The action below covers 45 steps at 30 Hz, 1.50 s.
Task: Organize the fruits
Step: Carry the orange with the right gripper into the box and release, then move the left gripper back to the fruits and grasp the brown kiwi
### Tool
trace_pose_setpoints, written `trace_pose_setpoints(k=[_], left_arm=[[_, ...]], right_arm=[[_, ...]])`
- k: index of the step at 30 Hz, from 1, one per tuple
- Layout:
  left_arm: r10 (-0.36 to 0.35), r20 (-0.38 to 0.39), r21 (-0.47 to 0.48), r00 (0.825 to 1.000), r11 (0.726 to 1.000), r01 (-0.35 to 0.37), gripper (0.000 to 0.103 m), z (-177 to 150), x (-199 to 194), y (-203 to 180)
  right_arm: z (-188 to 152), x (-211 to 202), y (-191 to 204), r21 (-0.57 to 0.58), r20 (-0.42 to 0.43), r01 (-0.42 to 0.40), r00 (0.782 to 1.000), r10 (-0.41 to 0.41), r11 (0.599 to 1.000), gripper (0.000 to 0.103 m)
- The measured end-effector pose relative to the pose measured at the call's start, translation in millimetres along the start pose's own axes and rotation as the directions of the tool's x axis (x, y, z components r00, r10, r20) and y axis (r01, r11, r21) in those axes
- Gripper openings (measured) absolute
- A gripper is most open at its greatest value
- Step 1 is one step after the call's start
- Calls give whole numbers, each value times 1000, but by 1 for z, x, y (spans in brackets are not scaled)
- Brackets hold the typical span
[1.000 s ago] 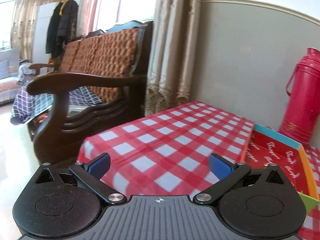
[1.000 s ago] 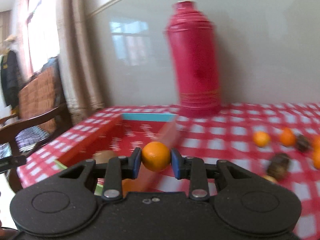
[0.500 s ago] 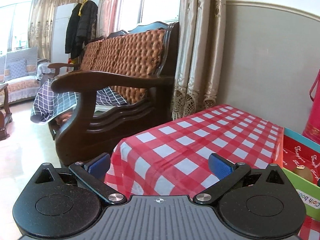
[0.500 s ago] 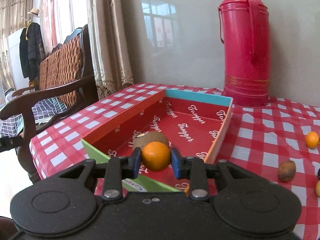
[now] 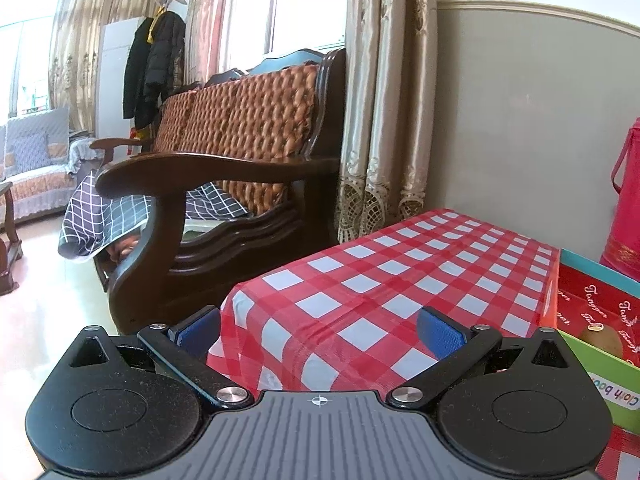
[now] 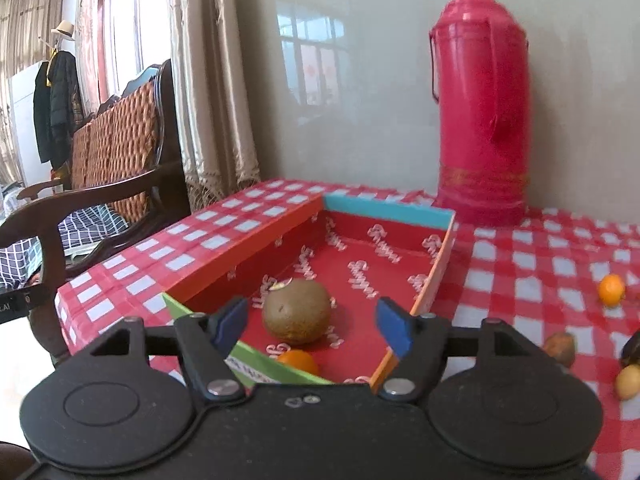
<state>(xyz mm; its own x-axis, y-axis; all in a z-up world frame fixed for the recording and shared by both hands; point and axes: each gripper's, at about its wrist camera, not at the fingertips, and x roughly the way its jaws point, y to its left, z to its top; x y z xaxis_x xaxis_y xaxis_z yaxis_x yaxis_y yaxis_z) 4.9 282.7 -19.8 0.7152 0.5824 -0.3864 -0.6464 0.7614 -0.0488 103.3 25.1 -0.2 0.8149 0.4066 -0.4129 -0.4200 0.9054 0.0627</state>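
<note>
- Done: a kiwi and an orange are seen lying in the box, lower centre of the frame.
- Right gripper and left gripper are both held with jaws apart, empty.
- Left: loose fruit, including another orange, is scattered at the right edge.

the left claw had a matte black body with two round discs, one at each side, and a grey ribbed plate in the middle bearing a small white crosshair mark. black linkage bars ran out from silver pivot screws to fingers faced with blue pads. the right claw was built alike: speckled black housing, round discs, silver screws and blue pads, with a faint embossed mark at its centre.
</note>
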Motion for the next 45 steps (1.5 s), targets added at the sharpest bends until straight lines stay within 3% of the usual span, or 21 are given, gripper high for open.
trace_pose_setpoints(k=[3, 10, 12, 18, 24, 30, 34, 38, 41, 44, 45], left_arm=[[-9, 2, 8, 1000, 1000, 9, 103, 0, -3, -5], [-55, 34, 57, 998, 997, 53, 103, -2, -19, -31], [-81, 45, 87, 996, 993, 77, 103, -3, -27, -43], [-177, 87, 202, 980, 967, 156, 103, -9, -54, -89], [-294, 111, 323, 949, 914, 245, 103, -19, -83, -139], [-408, 102, 406, 907, 850, 336, 103, -29, -107, -181], [-499, 51, 457, 865, 782, 424, 103, -33, -121, -212], [-553, -11, 495, 833, 721, 485, 103, -33, -128, -251], [-590, -89, 497, 802, 672, 549, 103, -30, -124, -282], [-599, -150, 483, 787, 650, 587, 101, -31, -114, -307], [-597, -164, 478, 785, 648, 593, 93, -32, -110, -312]], right_arm=[[2, -8, -3, -2, 21, 18, 1000, -18, 1000, 76], [-3, -36, -28, -4, 68, 118, 991, -117, 993, 89], [-9, -46, -40, -10, 87, 172, 981, -171, 985, 96], [-31, -76, -94, 70, 105, 328, 937, -334, 942, 97], [-57, -106, -141, 206, 109, 470, 861, -498, 858, 97], [-70, -135, -172, 293, 113, 542, 798, -592, 787, 97], [-77, -151, -187, 342, 105, 557, 777, -620, 756, 97], [-84, -164, -193, 349, 95, 604, 738, -668, 717, 97], [-88, -174, -200, 371, 94, 606, 729, -678, 704, 97], [-92, -182, -208, 395, 91, 613, 715, -693, 684, 97], [-93, -186, -210, 403, 92, 616, 709, -700, 677, 97]])
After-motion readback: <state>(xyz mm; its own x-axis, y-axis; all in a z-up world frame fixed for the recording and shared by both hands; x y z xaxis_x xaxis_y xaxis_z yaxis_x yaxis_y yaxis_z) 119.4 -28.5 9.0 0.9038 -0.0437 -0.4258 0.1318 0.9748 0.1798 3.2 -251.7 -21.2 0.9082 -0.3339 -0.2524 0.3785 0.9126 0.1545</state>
